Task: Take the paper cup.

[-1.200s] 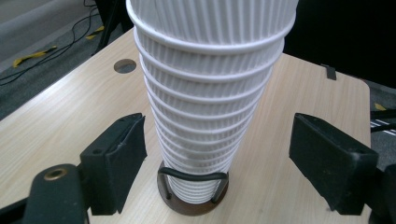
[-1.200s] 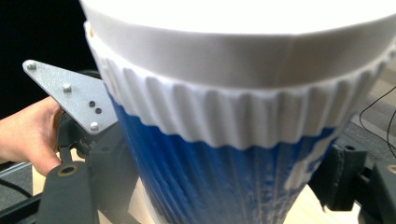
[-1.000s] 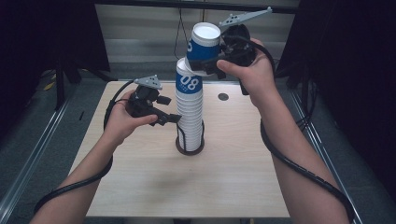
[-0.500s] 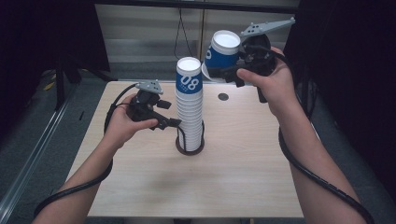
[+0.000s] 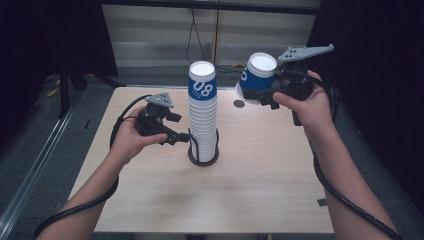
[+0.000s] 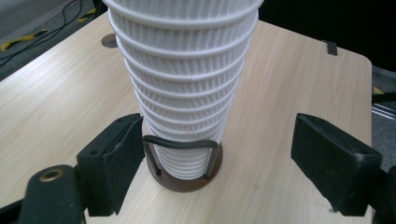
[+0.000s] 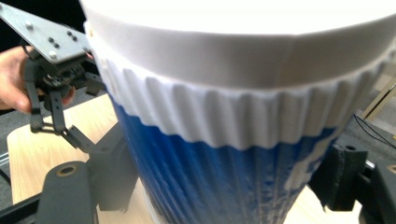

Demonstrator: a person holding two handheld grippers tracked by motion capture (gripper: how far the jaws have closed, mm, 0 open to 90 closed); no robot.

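A tall stack of ribbed white paper cups (image 5: 202,120) stands upside down in a wire holder on a round brown base (image 5: 203,159) at the table's middle. Its top cup is blue with "08". My left gripper (image 5: 186,136) sits low at the stack's left side. Its jaws (image 6: 224,163) have just been opening and stand apart, with the stack's foot (image 6: 184,154) between them and neither pad pressing on it. To the stack's right, above the table, my right gripper (image 5: 265,92) is shut on a single blue cup (image 5: 257,75), bottom up. That blue cup (image 7: 210,140) looms large between the right jaws.
A small round hole (image 5: 239,103) lies in the wooden table (image 5: 260,190) behind the stack. A bit of dark tape (image 5: 321,202) marks the right edge. Black cables trail from both grippers along the forearms. Dark curtains flank the table.
My right hand has carried the blue cup from above the stack out to the right and lower. The left gripper has stayed by the stack's foot.
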